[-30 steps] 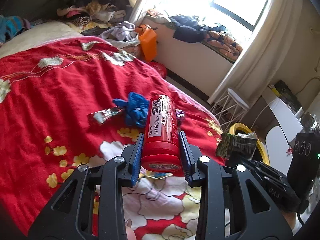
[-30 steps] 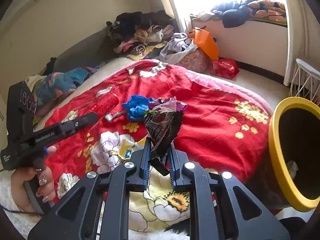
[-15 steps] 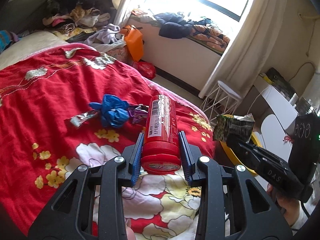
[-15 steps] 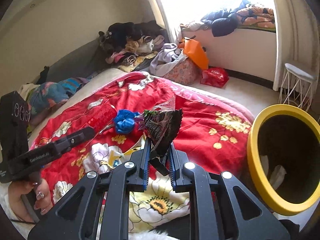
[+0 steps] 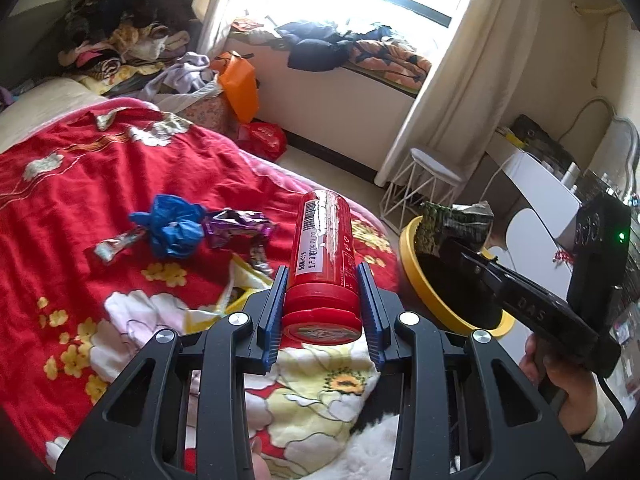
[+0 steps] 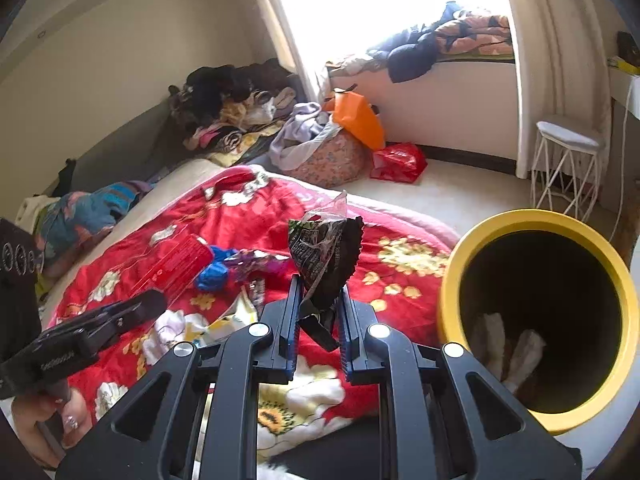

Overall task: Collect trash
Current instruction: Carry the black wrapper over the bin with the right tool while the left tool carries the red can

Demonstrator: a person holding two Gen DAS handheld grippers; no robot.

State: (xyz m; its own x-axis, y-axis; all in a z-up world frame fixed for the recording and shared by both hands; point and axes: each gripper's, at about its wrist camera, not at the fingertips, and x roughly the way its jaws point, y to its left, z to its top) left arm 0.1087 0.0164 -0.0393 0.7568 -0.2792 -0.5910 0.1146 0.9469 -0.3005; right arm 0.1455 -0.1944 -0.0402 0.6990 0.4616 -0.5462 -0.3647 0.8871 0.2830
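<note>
Both tongs have swung toward the yellow bin (image 6: 452,292) w/ loads clamped: left tongs (image 5: 322,308) grip the red canister (image 5: 322,264), right tongs (image 6: 318,316) pinch the dark wrapper (image 6: 324,256), prob. just short of the rim, so drop-off looks next, more trash left on bed (image 5: 80,168).

The mouth of the yellow bin (image 6: 536,320) is left unobstructed from above. Just beside it the red quilt (image 5: 80,184) is littered with wrappers (image 5: 236,226); beyond it, bare floor (image 6: 460,196) is flanked by a white wire stool (image 6: 566,168).
</note>
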